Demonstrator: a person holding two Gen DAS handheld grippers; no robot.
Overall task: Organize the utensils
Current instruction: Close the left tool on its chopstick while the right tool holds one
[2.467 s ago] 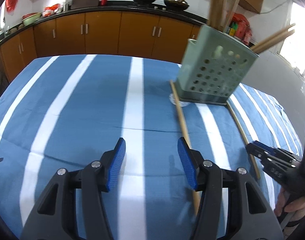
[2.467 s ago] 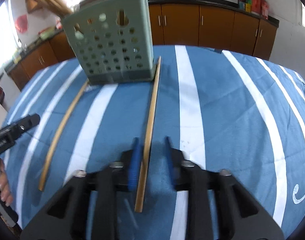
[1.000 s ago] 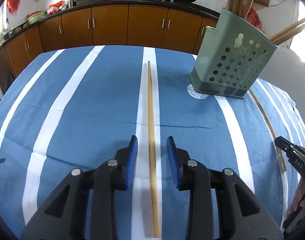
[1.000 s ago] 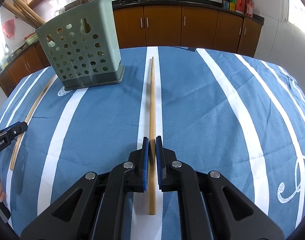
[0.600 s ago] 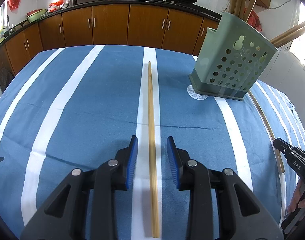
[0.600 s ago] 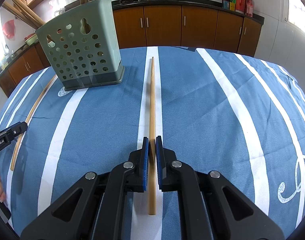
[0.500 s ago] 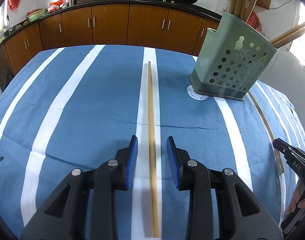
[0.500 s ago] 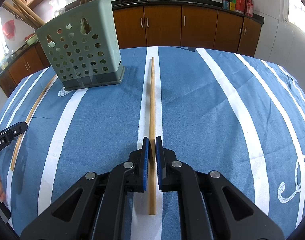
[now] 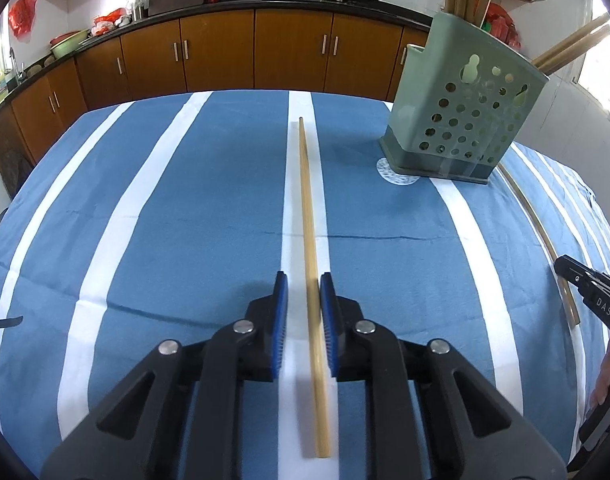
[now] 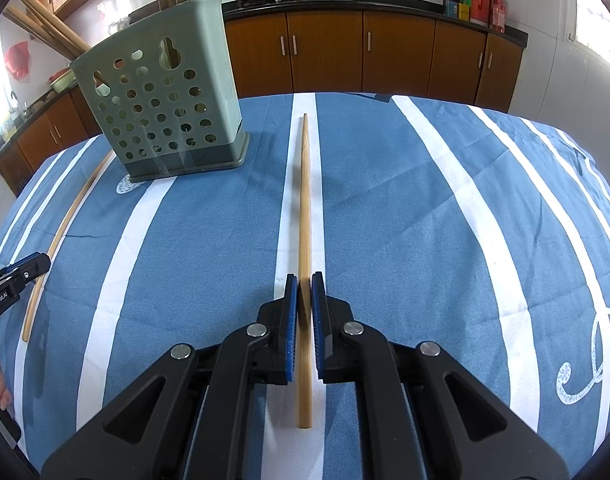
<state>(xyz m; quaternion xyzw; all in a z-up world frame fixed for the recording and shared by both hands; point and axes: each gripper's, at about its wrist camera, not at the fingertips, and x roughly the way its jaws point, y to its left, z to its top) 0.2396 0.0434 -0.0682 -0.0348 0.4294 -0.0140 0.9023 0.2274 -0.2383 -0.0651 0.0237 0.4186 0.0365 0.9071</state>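
Each wrist view shows a long bamboo chopstick running forward between that gripper's blue pads. My left gripper (image 9: 304, 280) is nearly closed around its chopstick (image 9: 307, 200), the right pad touching it and a gap left at the left pad. My right gripper (image 10: 304, 280) is shut on its chopstick (image 10: 304, 200). A green perforated holder (image 9: 461, 120) with several sticks stands on the table; it also shows in the right wrist view (image 10: 165, 112).
The table has a blue cloth with white stripes (image 9: 165, 220). Brown kitchen cabinets (image 9: 225, 52) line the back wall. The right gripper's tip (image 9: 589, 292) shows at the left view's right edge, the left gripper's tip (image 10: 13, 276) at the right view's left edge.
My left gripper has narrowed further around its chopstick since half a second ago. My right gripper stays shut on its chopstick. 2.5 s ago both lay by the holder.
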